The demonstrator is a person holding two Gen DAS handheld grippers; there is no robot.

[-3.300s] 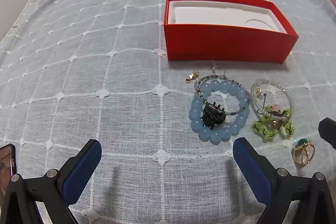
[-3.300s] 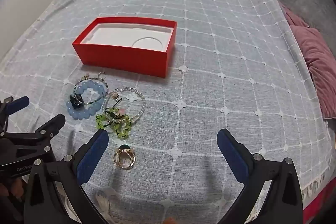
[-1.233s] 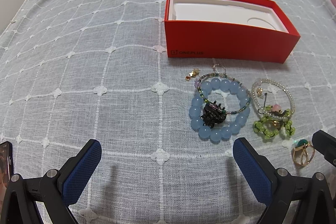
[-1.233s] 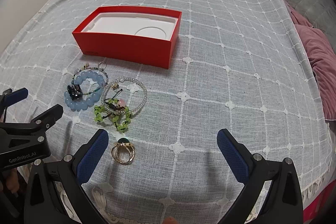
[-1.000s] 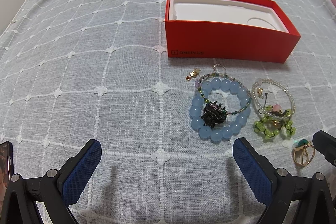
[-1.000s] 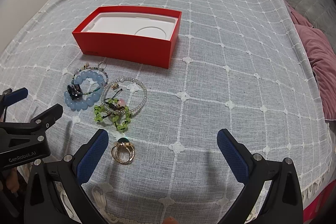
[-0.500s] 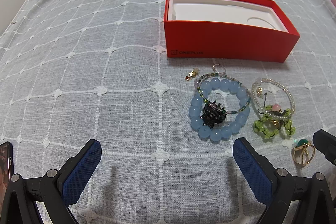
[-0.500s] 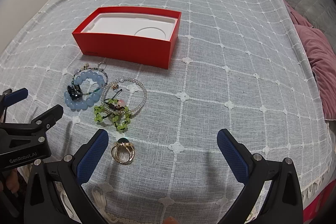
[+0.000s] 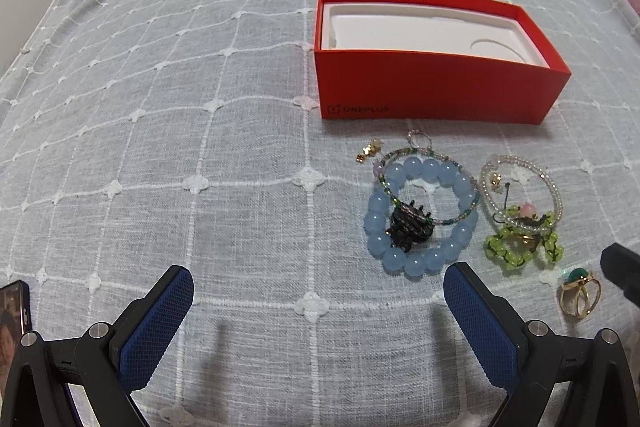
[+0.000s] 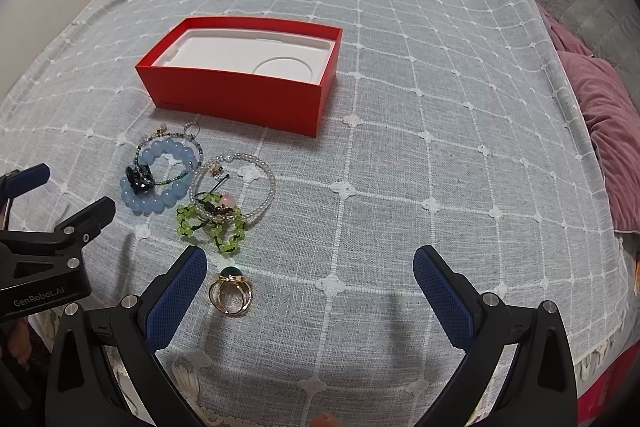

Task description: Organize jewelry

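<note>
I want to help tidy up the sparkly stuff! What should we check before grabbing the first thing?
1. Red box open with room inside: ok, the white insert holds nothing.
2. Right gripper open and holding nothing: ok.
3. Left gripper open and holding nothing: ok.
4. Gold ring lies apart from the other pieces: ok, it sits alone just inside the right gripper's left finger.
5. Blue bead bracelet free to lift alone: not ok, a thin beaded strand and a dark clip lie on it.
6. Green bead piece free of the pearl bracelet: cannot tell, they overlap.
</note>
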